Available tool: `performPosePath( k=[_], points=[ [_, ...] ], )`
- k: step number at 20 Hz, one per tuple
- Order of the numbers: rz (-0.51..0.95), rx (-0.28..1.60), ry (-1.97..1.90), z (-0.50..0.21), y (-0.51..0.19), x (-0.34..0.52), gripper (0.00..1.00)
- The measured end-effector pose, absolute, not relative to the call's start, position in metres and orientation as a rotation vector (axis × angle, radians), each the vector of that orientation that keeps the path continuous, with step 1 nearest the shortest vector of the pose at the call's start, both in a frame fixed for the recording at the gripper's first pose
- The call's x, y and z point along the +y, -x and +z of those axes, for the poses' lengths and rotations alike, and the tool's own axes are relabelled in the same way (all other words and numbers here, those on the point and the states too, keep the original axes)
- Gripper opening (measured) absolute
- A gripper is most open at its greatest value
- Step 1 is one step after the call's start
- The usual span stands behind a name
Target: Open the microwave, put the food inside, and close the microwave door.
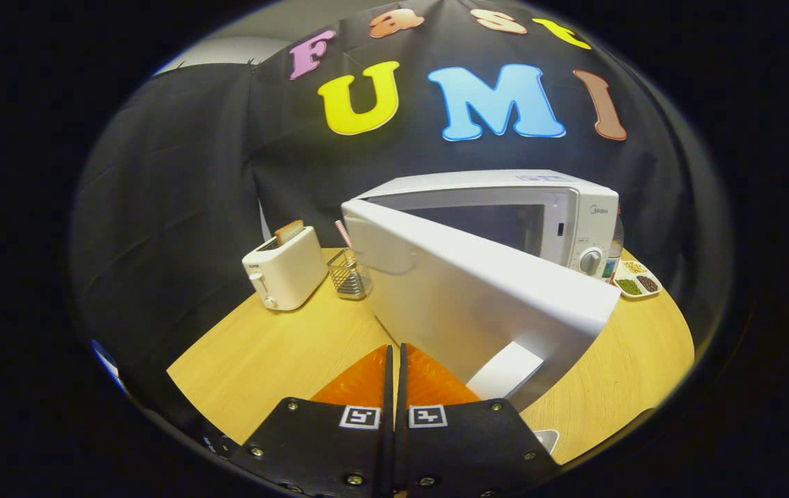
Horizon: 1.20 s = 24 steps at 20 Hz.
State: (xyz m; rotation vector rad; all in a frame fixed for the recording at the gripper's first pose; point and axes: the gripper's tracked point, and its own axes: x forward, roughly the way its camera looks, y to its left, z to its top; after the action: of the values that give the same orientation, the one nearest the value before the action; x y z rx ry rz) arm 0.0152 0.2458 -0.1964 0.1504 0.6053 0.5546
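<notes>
The gripper [394, 360] is sitting with its two orange fingers squeezed together, and nothing is between them. Just ahead of them the white door [477, 297] of the microwave [505, 207] is standing partly open, swung out over the wooden surface [276, 353]. I think the door step is going on now. I cannot spot the food for the microwave. Next, I guess the fingers need to touch the door's outer edge and move it.
</notes>
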Motion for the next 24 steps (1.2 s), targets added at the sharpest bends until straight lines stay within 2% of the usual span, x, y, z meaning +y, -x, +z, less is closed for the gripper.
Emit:
performPosePath(
  k=[10, 24],
  points=[
    [0.408, 0.592, -0.218, -0.203, -0.109, 0.186, 0.01],
    [0.344, 0.581, -0.219, -0.219, -0.189, 0.176, 0.01]
  ],
)
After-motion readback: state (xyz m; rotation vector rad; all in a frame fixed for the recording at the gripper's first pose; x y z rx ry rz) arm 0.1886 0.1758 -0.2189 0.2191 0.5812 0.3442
